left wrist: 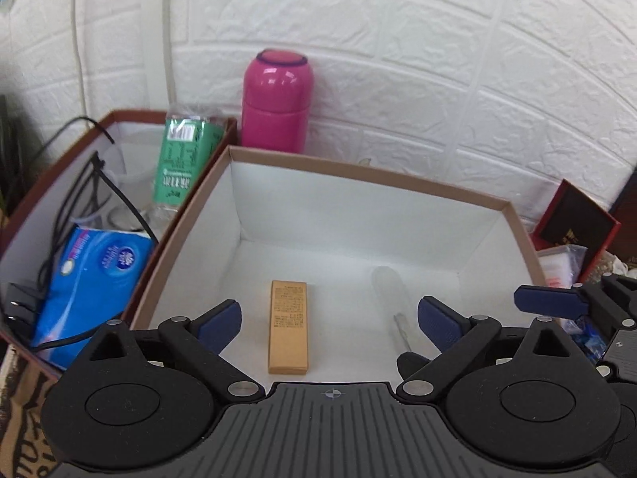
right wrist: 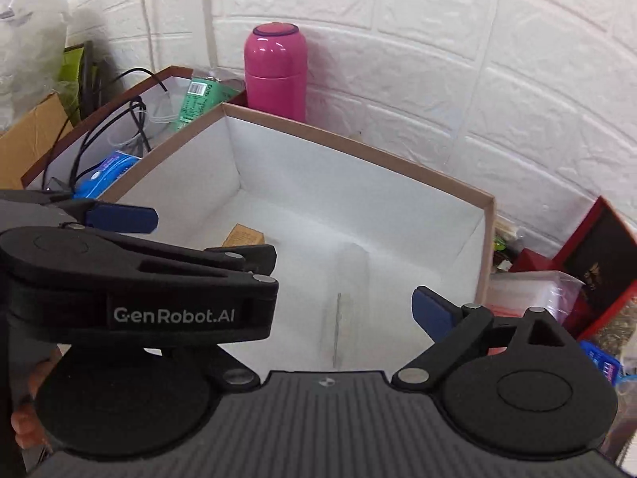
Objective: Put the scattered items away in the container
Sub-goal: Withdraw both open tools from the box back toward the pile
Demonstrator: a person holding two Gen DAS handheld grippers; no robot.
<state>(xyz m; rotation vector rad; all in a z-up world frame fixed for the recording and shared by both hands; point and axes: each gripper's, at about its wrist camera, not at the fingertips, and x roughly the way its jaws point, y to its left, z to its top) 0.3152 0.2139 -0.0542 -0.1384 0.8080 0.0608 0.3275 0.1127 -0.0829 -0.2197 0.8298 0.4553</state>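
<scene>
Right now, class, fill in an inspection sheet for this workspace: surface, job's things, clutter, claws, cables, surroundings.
Surface: hidden under boxes.
Job's things: open white-lined container holds a tan carton lying flat and a clear tube.
Clutter: neighbouring box with blue tissue pack and green-labelled bottle; red boxes to the right.
Claws: left claw open, empty; right claw open, empty.
Cables: black cable in the neighbouring box.
Surroundings: pink flask, white brick-pattern wall.

"GenRobot.AI" on the left hand-held gripper (right wrist: 254, 235)
</scene>
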